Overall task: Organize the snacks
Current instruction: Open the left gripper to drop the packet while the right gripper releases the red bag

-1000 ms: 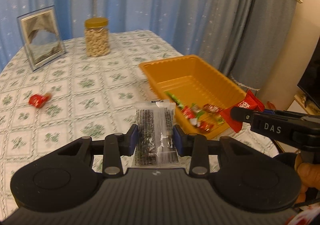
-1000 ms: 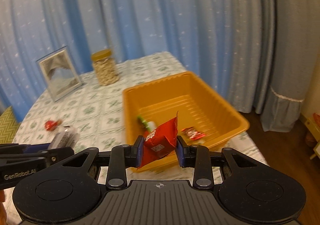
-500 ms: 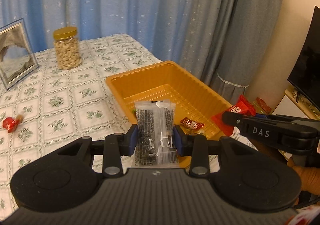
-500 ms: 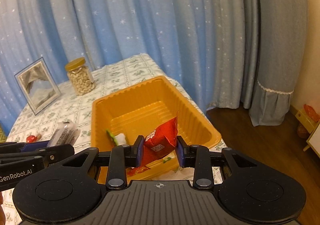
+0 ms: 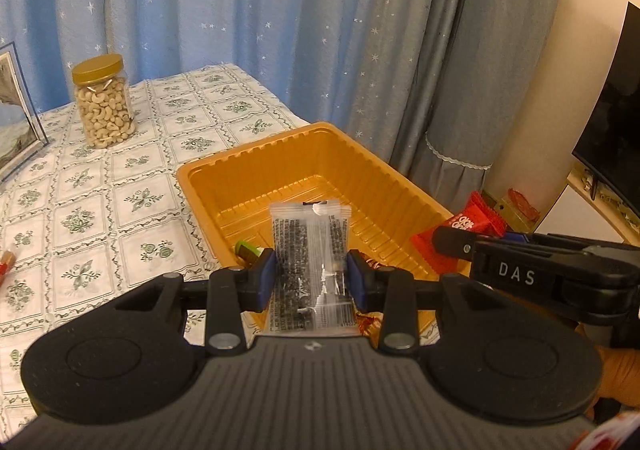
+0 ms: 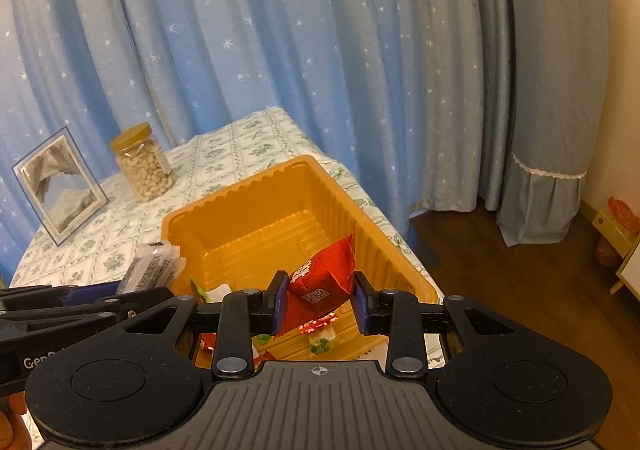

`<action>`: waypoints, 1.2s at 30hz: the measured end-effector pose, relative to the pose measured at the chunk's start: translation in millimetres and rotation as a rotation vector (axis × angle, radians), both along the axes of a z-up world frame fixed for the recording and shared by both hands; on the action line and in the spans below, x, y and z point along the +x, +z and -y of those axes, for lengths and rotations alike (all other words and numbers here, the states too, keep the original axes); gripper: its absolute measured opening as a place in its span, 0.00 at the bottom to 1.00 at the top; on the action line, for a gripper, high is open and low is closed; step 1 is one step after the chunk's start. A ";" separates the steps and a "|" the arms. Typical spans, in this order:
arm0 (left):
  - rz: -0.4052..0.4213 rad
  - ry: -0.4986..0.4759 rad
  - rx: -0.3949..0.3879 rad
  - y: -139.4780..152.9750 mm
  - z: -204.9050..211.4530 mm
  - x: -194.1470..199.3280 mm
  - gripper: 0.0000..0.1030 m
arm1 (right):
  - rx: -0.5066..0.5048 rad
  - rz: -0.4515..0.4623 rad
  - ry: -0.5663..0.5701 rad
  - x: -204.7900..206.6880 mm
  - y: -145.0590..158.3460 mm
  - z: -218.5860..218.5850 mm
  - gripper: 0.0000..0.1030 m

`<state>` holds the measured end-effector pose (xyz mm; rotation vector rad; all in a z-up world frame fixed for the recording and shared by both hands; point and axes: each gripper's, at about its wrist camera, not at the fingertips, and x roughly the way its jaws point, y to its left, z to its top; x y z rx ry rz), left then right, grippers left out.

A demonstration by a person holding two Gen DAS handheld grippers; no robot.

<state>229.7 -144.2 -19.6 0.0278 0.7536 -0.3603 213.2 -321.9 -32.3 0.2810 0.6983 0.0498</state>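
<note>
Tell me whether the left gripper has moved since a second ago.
Yes. The left gripper has swung right toward the orange tray; the cashew jar slid left in its view.

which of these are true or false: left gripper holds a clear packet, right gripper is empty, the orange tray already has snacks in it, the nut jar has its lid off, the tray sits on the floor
1. The left gripper holds a clear packet. True.
2. The right gripper is empty. False: it is shut on a red packet.
3. The orange tray already has snacks in it. True: a few wrapped sweets lie at its near end.
4. The nut jar has its lid off. False: a gold lid is on it.
5. The tray sits on the floor. False: it rests on the table with the patterned cloth.
</note>
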 end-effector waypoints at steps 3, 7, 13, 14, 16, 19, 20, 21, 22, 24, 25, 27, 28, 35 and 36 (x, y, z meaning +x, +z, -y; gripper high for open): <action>0.001 0.002 -0.002 -2.5 2.2 5.2 0.34 | 0.006 -0.002 -0.008 1.9 -1.7 2.8 0.33; 0.016 0.020 -0.043 -3.7 0.9 10.9 0.40 | 0.006 -0.006 -0.010 3.3 -2.7 5.0 0.33; 0.022 0.060 -0.043 -2.6 -17.7 4.1 0.41 | 0.008 -0.005 -0.011 2.8 -1.1 5.7 0.33; 0.018 0.071 -0.048 -3.0 -23.1 1.9 0.41 | 0.009 -0.006 -0.009 2.5 -1.2 5.0 0.33; 0.009 0.094 -0.055 -3.8 -33.7 -3.6 0.41 | 0.010 -0.006 -0.003 2.5 -1.7 3.2 0.33; 0.000 0.129 -0.061 -5.0 -48.5 -12.1 0.41 | 0.013 -0.009 0.010 3.3 -1.8 -0.6 0.33; -0.001 0.138 -0.065 -4.8 -53.1 -14.3 0.41 | 0.013 -0.009 0.016 3.3 -1.3 -2.0 0.33; -0.002 0.145 -0.066 -4.5 -56.8 -16.5 0.41 | 0.013 -0.009 0.021 3.6 -1.0 -3.7 0.33; -0.003 0.151 -0.064 -4.4 -59.4 -18.1 0.41 | 0.014 -0.008 0.026 4.1 -1.2 -5.6 0.33; -0.001 0.159 -0.062 -4.2 -64.5 -21.6 0.41 | 0.015 -0.008 0.036 5.7 -0.9 -9.1 0.33; -0.001 0.163 -0.061 -4.0 -66.3 -22.4 0.41 | 0.017 -0.009 0.043 6.6 -0.9 -10.7 0.33; -0.004 0.167 -0.058 -3.7 -69.2 -23.5 0.41 | 0.032 -0.009 0.064 9.5 -1.1 -13.3 0.33; -0.005 0.169 -0.057 -3.5 -70.5 -23.7 0.41 | 0.045 -0.003 0.077 10.6 -0.9 -14.0 0.33; -0.005 0.193 -0.056 -2.6 -80.0 -29.7 0.43 | 0.076 0.020 0.048 8.4 4.6 -8.4 0.72; -0.006 0.198 -0.057 -2.7 -81.6 -31.4 0.44 | 0.076 0.020 0.040 6.0 4.8 -7.2 0.72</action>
